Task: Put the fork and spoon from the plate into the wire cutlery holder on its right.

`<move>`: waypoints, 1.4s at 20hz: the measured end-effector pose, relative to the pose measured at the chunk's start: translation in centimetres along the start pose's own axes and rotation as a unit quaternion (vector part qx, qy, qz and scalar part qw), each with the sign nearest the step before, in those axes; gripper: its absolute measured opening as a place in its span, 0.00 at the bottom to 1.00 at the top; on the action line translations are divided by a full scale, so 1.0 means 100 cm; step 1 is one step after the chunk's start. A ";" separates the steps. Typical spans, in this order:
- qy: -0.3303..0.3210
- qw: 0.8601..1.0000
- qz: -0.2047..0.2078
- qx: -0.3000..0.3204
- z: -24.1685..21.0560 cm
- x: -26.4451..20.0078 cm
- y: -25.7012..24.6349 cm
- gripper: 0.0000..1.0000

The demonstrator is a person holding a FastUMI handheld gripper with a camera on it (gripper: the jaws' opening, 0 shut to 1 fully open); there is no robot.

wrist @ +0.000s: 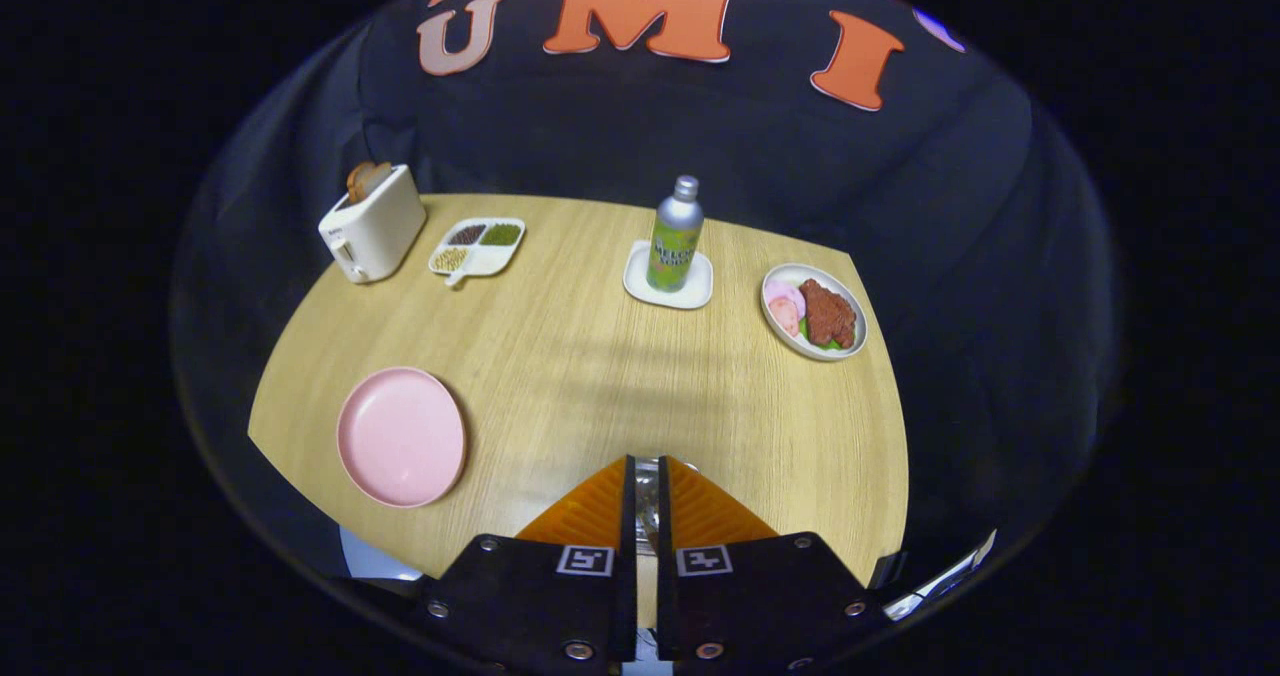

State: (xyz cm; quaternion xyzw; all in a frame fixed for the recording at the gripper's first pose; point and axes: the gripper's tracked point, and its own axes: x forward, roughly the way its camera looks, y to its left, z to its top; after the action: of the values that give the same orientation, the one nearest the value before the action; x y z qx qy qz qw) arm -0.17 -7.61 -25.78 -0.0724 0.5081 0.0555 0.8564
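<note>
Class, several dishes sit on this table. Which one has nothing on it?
The round pink plate, nearest the gripper and left of its nearly closed fingers. The divided tray holds grains, the square saucer a bottle, the far plate food.

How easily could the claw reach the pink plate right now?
Probably easily: only bare table lies between the claw and the pink plate. Its fingers are nearly closed, something shiny in the gap.

Wooden table (580, 376) bears pink plate (401, 437); toaster (372, 224); divided dish (478, 247); coaster (668, 276); food plate (813, 311).
</note>
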 end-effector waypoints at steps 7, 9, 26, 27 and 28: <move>-0.132 0.991 0.025 0.027 0.069 -0.043 0.008 0.09; -0.166 0.985 0.037 0.038 0.088 -0.058 0.012 0.09; -0.426 0.904 -0.008 0.036 0.187 -0.163 0.003 0.94; -0.431 0.902 -0.009 0.033 0.188 -0.166 0.005 0.95; -0.437 0.899 -0.008 0.032 0.190 -0.170 0.007 0.96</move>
State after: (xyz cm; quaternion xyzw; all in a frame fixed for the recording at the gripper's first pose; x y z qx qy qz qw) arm 7.97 -3.83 -1.87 -0.0180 0.0835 0.0582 0.9946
